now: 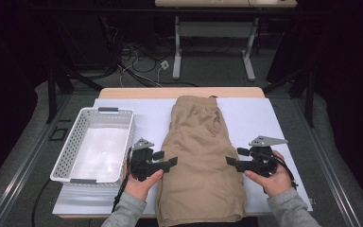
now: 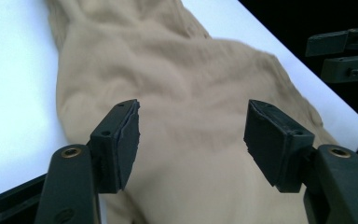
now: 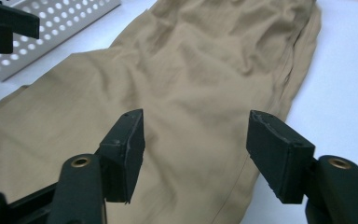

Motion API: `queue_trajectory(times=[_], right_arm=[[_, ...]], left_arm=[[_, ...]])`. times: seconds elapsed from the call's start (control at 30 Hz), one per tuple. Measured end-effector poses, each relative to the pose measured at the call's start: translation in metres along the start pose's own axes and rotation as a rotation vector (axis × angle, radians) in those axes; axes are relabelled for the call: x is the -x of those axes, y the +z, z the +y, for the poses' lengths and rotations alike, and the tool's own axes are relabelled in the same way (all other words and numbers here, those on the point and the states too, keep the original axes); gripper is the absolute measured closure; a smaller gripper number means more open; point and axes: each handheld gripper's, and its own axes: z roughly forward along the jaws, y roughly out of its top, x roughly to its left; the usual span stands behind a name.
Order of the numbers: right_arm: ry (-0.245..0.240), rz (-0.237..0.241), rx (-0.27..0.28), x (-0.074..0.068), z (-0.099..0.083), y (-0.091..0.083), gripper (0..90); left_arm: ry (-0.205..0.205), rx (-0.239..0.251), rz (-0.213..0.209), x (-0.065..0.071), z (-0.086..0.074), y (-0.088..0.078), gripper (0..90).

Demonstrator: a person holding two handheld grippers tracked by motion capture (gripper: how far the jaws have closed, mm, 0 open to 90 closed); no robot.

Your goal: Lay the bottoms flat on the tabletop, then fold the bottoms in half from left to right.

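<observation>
Khaki shorts folded lengthwise mid-table in high view, white basket at nine o'clock; left gripper and right gripper flanking at nine and three — apart from cloth. Left gripper view: jaws wide, nothing between, shorts beyond at twelve. Right gripper view: jaws wide — shorts beyond, basket at ten.

Tan shorts, folded lengthwise into one long strip with soft wrinkles. Lying flat just right of the white basket, waistband at the far end, hems overhanging the near edge.
</observation>
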Motion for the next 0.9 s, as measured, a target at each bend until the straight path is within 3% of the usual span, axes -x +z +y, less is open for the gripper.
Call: queue_trajectory(times=[0.2,0.4,0.63,0.77,0.9], right_arm=[[-0.033,-0.006,0.014,0.005,0.026,0.007,33.1],[-0.056,-0.006,0.016,0.012,0.050,0.017,32.5],[-0.032,0.022,0.005,0.034,0.076,0.041,36.4],[-0.032,-0.042,-0.009,0.048,0.085,0.061,39.9],[-0.012,-0.058,-0.009,0.057,0.093,0.079,43.8]], left_arm=[[0.012,0.016,-0.006,0.000,0.019,0.012,35.2],[0.039,0.042,0.025,-0.005,0.039,0.026,33.6],[-0.004,0.061,0.069,-0.024,0.060,0.048,32.0],[-0.034,0.068,0.083,-0.037,0.067,0.058,31.5],[-0.010,0.060,0.116,-0.045,0.071,0.066,31.3]])
